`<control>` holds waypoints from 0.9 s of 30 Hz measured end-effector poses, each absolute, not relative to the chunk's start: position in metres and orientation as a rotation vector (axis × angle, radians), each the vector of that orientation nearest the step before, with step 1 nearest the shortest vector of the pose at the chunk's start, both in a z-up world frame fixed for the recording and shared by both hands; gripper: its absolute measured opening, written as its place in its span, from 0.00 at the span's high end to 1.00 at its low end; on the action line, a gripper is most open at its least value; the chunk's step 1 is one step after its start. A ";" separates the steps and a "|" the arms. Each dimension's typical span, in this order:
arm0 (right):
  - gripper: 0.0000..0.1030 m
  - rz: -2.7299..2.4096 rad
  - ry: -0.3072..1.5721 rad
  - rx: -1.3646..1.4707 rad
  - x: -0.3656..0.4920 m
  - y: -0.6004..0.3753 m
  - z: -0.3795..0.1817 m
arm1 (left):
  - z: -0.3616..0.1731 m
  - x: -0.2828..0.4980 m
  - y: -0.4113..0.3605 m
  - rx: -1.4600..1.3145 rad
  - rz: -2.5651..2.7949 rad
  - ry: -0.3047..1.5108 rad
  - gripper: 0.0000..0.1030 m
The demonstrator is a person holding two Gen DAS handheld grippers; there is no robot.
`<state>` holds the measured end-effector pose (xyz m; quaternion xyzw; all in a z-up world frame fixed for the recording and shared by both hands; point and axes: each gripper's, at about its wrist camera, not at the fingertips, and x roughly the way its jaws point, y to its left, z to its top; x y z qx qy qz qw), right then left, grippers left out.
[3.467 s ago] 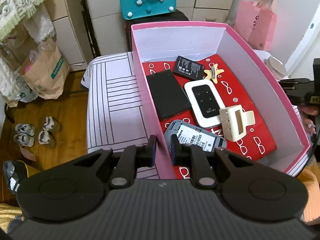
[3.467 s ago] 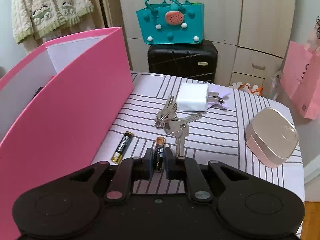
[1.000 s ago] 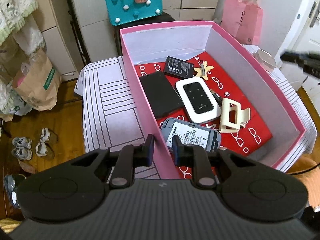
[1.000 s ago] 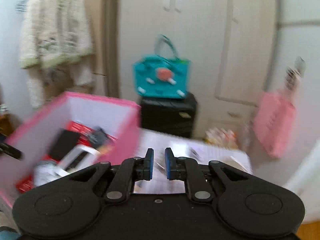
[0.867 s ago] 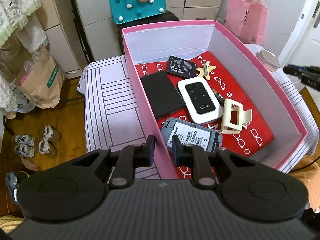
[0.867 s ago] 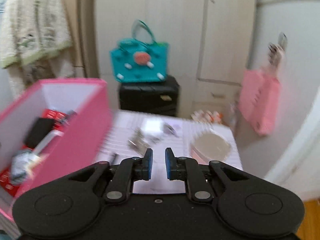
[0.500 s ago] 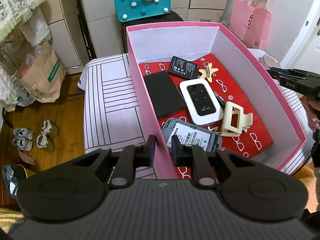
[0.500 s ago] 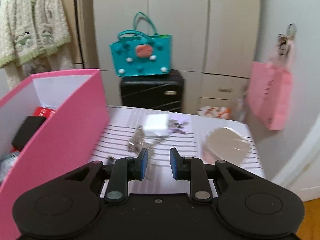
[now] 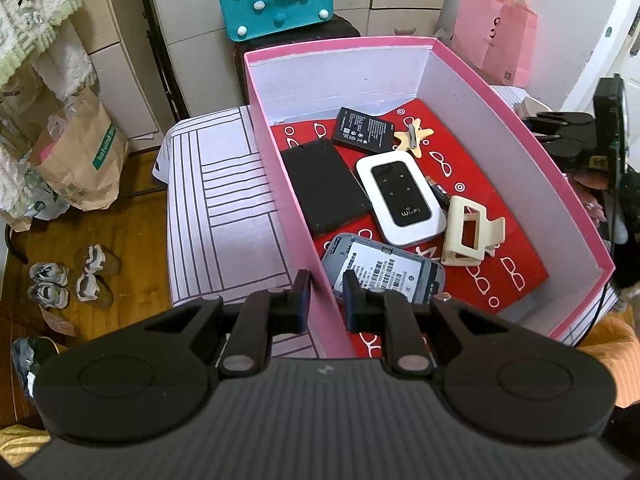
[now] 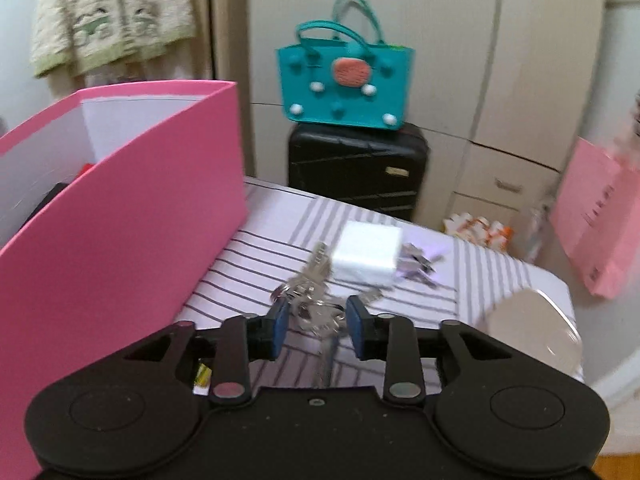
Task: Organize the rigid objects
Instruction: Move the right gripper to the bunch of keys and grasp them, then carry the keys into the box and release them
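Note:
A pink box (image 9: 304, 216) stands on the striped table. It holds a white WiFi router (image 9: 400, 196), a black slab (image 9: 324, 182), a battery pack (image 9: 362, 129), a grey device (image 9: 382, 270), a cream hair claw (image 9: 468, 236), a star clip (image 9: 412, 136) and a small battery (image 9: 438, 192). My left gripper (image 9: 325, 300) straddles the box's near wall, jaws slightly apart, empty. My right gripper (image 10: 314, 318) is open and empty above a bunch of keys (image 10: 312, 300). A white charger cube (image 10: 366, 254) lies behind the keys. The pink box wall (image 10: 120, 232) stands to the left.
A rose-gold case (image 10: 532, 328) lies at the table's right edge. A purple clip (image 10: 420, 264) lies beside the charger. A teal bag (image 10: 346, 84) sits on a black suitcase (image 10: 356, 168) behind the table. A battery tip (image 10: 202, 374) shows under my right gripper's left finger.
My right gripper dropped a battery into the box, swung back over the table, and opened wider as it came down over the keys. My left gripper has hardly moved.

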<state>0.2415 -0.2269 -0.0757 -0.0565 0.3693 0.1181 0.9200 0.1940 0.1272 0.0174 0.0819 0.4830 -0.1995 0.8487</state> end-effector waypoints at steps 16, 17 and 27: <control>0.97 0.221 0.714 -0.019 0.209 -0.232 -0.034 | 0.017 0.195 0.126 0.195 -0.436 1.013 0.84; 0.97 0.224 0.710 -0.001 0.206 -0.234 -0.028 | 0.017 0.195 0.127 0.178 -0.436 1.012 0.84; 0.97 0.271 0.642 -0.016 0.181 -0.218 0.038 | 0.015 0.191 0.131 0.170 -0.439 0.984 0.85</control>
